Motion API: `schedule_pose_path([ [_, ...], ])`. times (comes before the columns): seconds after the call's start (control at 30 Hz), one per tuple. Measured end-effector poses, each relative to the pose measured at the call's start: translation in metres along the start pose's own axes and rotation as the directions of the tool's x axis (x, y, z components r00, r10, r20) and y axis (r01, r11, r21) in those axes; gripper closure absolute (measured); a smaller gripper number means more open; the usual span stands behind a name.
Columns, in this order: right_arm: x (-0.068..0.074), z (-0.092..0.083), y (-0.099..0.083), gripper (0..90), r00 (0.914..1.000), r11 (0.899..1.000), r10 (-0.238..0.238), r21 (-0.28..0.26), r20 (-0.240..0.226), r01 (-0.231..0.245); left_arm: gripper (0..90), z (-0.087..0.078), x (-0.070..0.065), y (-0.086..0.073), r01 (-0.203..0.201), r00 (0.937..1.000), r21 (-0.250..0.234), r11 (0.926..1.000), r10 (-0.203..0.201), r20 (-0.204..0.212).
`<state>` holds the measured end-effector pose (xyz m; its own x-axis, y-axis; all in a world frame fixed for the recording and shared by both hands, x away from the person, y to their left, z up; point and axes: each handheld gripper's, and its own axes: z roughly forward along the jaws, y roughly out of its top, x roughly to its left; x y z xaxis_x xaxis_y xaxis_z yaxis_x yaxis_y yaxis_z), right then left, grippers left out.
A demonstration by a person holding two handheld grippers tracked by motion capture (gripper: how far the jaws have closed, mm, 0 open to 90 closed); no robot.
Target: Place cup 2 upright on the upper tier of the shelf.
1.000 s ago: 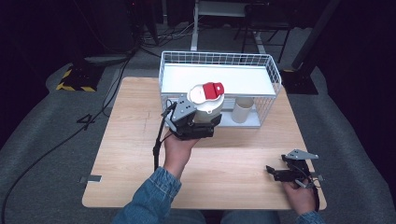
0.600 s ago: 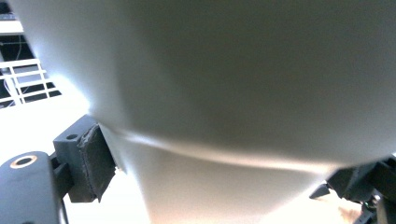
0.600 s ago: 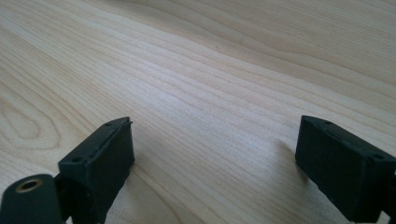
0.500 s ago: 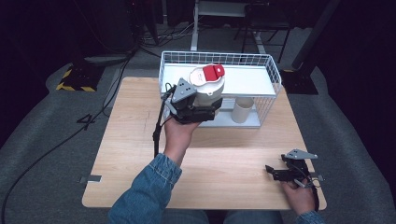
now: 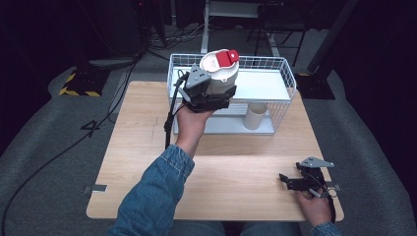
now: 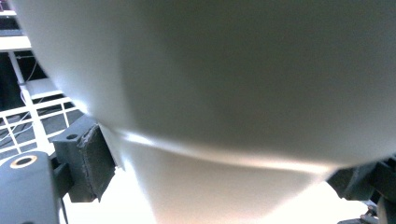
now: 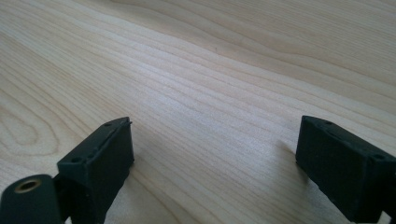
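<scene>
One white tub (image 5: 220, 73) w/ a red lid tab is clamped in my left gripper (image 5: 206, 93), jaws pressed on its lower sides; in the left gripper view the tub's wall (image 6: 224, 93) sits right against the lens. Vs a sec ago the tub has gone up and further back: it was low in front of the wire basket (image 5: 287, 73), now it's held above the basket's near-left corner, over the white shelf (image 5: 260, 84) inside. I read that as the lift being done & the set-down coming next, prob onto that shelf. It needs to clear the rim wires first. A small beige cup (image 5: 255, 115) stands in the basket's lower level, right of the tub, apart from it. Right gripper (image 5: 300, 181) rests on the counter (image 5: 147, 128) well away from the basket, near the front-right edge, jaws apart, nothing btwn them.
</scene>
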<state>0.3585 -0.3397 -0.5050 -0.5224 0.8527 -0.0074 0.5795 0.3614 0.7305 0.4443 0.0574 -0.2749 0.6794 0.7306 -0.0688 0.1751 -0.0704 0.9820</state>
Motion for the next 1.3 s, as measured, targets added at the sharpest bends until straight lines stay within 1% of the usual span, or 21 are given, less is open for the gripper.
schedule_pose_path([
  [0.3, 0.001, 0.0, 0.0, 11.4, 1.0, 1.0, 0.005, 0.001, 0.004, -0.005, 12.4, 0.024, 0.009, 0.009, -0.003, 0.9999, 0.004, 1.0, 0.003, -0.016],
  [0.4, 0.001, 0.001, 0.001, 11.4, 1.0, 1.0, 0.006, 0.001, 0.005, -0.006, 12.4, 0.033, 0.014, 0.009, 0.011, 0.9997, -0.006, 0.9999, -0.011, -0.021],
  [0.47, 0.001, 0.001, 0.001, 11.4, 1.0, 1.0, 0.004, 0.0, 0.006, -0.004, 12.3, 0.043, 0.02, 0.009, 0.03, 0.9991, -0.013, 0.9995, -0.031, -0.03],
  [0.53, 0.001, 0.001, 0.001, 11.4, 1.0, 1.0, 0.004, 0.0, 0.006, -0.004, 12.3, 0.049, 0.023, 0.01, 0.03, 0.9987, -0.01, 0.9995, -0.031, -0.04],
  [0.57, 0.001, 0.001, 0.001, 11.4, 1.0, 1.0, 0.004, -0.001, 0.007, -0.004, 12.3, 0.053, 0.023, 0.011, 0.038, 0.9981, -0.013, 0.9992, -0.039, -0.047],
  [0.67, 0.001, 0.001, 0.001, 11.4, 1.0, 1.0, 0.005, -0.002, 0.008, -0.005, 12.3, 0.062, 0.025, 0.012, 0.034, 0.9978, -0.011, 0.9994, -0.034, -0.057],
  [0.7, 0.001, 0.001, 0.001, 11.4, 1.0, 1.0, 0.004, -0.001, 0.007, -0.004, 12.3, 0.066, 0.026, 0.013, 0.042, 0.9976, -0.02, 0.9989, -0.043, -0.054],
  [0.77, 0.001, 0.001, 0.001, 11.4, 1.0, 1.0, 0.007, -0.002, 0.007, -0.007, 12.3, 0.07, 0.027, 0.013, 0.045, 0.9973, -0.016, 0.9989, -0.046, -0.058],
  [0.8, 0.001, 0.001, 0.001, 11.3, 1.0, 1.0, 0.007, -0.002, 0.007, -0.007, 12.3, 0.076, 0.028, 0.013, 0.052, 0.9965, -0.009, 0.9986, -0.052, -0.065],
  [0.93, 0.001, 0.001, 0.001, 11.4, 1.0, 1.0, 0.004, -0.005, 0.009, -0.003, 12.3, 0.087, 0.03, 0.012, 0.037, 0.9956, 0.027, 0.999, -0.034, -0.088],
  [1.07, 0.001, 0.001, 0.001, 11.4, 0.9999, 1.0, 0.007, -0.003, 0.008, -0.007, 12.3, 0.095, 0.032, 0.009, 0.06, 0.9942, 0.034, 0.9976, -0.057, -0.091],
  [1.1, 0.001, 0.001, 0.001, 11.4, 0.9999, 1.0, 0.007, -0.002, 0.007, -0.007, 12.4, 0.097, 0.033, 0.009, 0.069, 0.9937, 0.04, 0.9968, -0.065, -0.091],
  [1.17, 0.001, 0.001, 0.001, 11.4, 0.9999, 1.0, 0.008, -0.003, 0.008, -0.008, 12.4, 0.1, 0.034, 0.007, 0.072, 0.9926, 0.051, 0.9961, -0.066, -0.101],
  [1.23, 0.001, 0.001, 0.001, 11.4, 0.9999, 1.0, 0.008, -0.003, 0.008, -0.008, 12.4, 0.104, 0.034, 0.006, 0.08, 0.9915, 0.073, 0.9941, -0.071, -0.109],
  [1.3, 0.001, 0.001, 0.001, 11.4, 0.9999, 1.0, 0.008, -0.003, 0.008, -0.008, 12.4, 0.106, 0.035, 0.005, 0.091, 0.9911, 0.077, 0.9928, -0.083, -0.104],
])
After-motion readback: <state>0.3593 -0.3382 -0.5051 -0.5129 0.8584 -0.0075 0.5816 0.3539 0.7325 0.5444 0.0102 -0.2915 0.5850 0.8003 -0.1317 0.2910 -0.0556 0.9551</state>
